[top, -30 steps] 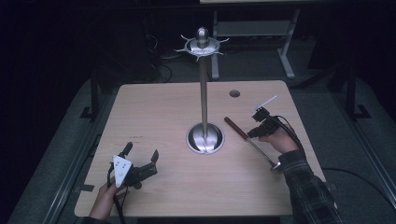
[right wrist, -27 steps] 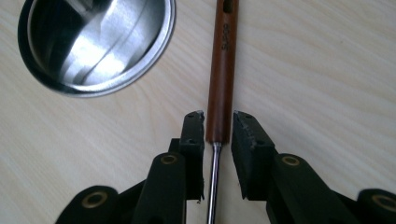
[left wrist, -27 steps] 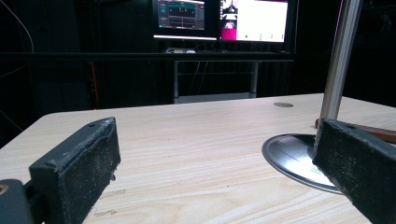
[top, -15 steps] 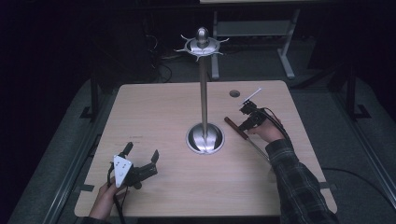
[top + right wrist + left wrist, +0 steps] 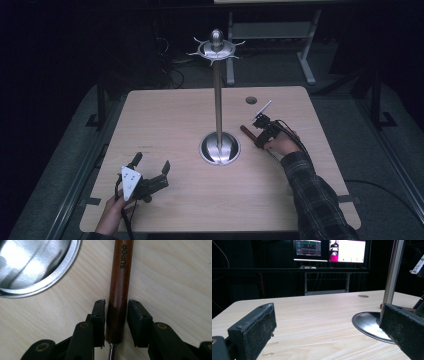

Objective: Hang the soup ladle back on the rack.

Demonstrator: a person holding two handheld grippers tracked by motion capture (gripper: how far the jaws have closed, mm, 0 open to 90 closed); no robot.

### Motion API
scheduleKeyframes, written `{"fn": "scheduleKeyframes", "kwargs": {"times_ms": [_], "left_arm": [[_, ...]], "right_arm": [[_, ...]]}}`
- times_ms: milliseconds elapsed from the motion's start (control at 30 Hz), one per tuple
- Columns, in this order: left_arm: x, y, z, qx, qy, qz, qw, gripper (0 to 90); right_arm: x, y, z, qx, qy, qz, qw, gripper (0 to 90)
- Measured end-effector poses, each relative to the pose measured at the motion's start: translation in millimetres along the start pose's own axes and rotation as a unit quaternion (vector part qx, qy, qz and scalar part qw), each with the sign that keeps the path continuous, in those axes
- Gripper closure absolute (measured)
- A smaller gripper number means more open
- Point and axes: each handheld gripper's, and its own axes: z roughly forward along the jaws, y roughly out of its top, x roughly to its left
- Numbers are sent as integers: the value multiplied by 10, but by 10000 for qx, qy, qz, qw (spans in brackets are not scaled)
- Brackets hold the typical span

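A utensil with a brown wooden handle lies flat on the table to the right of a tall metal stand, whose round base sits mid-table. In the right gripper view the handle reads SUPOR and joins a thin metal shaft. My right gripper points down over the handle's end, one pad on each side with thin gaps. Its jaws have just been opening, with the handle between them. My left gripper rests open and empty near the front left, aimed at the stand's base.
The stand's top disc carries several hooks high above the table. A small round hole sits in the tabletop at the back right. Lit monitors stand beyond the far edge. The shiny base rim lies just left of the handle.
My right hand has moved left and away from the person, and down, so its jaws now straddle the brown handle. The left gripper has stayed where it was.
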Motion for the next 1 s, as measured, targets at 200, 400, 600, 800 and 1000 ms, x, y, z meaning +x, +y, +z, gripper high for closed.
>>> {"fn": "scheduleKeyframes", "kwargs": {"times_ms": [200,400,600,800,1000], "left_arm": [[0,0,-1,-4,2,-8,10000,2],[0,-1,0,-5,1,-5,10000,2],[0,0,0,-2,-2,1,10000,2],[0,0,0,-1,-1,0,10000,2],[0,0,0,-2,-2,1,10000,2]], "right_arm": [[8,-5,18,39,-27,12,10000,703],[16,-7,15,40,-38,129,9999,725],[22,-18,14,4,-52,176,9998,732],[10,-38,-8,-90,-2,142,9999,732],[5,-67,-150,-349,59,168,9992,732]]}}
